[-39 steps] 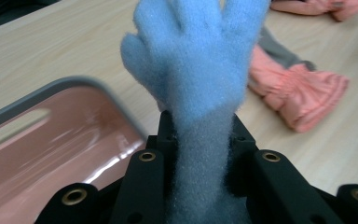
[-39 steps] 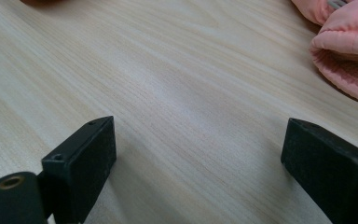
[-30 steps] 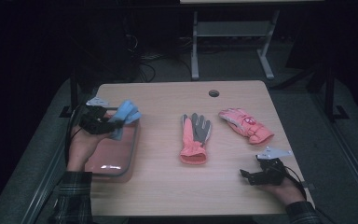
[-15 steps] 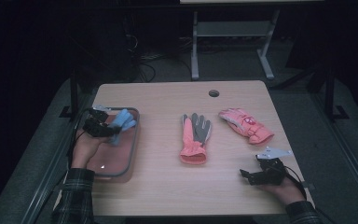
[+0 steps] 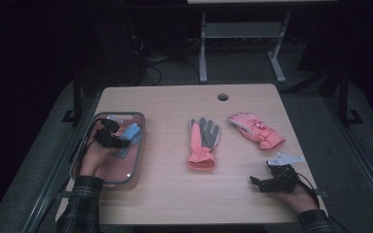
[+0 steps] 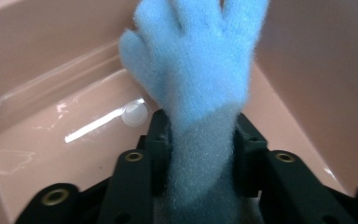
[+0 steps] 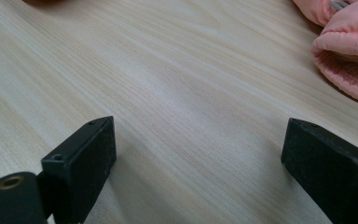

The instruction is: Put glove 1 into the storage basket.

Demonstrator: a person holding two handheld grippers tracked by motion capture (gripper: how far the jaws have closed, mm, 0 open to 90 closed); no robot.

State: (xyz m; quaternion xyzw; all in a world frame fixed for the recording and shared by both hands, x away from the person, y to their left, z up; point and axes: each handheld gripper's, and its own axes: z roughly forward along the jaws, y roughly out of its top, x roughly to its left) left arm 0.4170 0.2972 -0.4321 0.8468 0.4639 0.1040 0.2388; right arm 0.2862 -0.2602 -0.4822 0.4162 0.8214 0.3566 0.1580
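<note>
Left gripper (image 5: 119,138): jaws just opening, blue glove (image 6: 191,84) between them (pads at its cuff).
Glove: in tray (image 5: 138,160), left table edge; long axis along jaws, fingers pointing away.
Right gripper (image 5: 260,183): jaws spread, nothing held, near right corner.

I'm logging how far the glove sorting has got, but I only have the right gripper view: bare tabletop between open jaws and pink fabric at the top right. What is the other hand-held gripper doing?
Observer: The left hand-held gripper is down in the pink tray at the table's left. A blue glove is between its jaws, which have just been opening.
Operator: And that pink fabric?
Observer: It is a pink glove lying flat on the table, just beyond the right hand-held gripper.
Operator: Any other gloves out?
Observer: A coral and grey glove lies mid-table, and neither gripper touches it.
</note>
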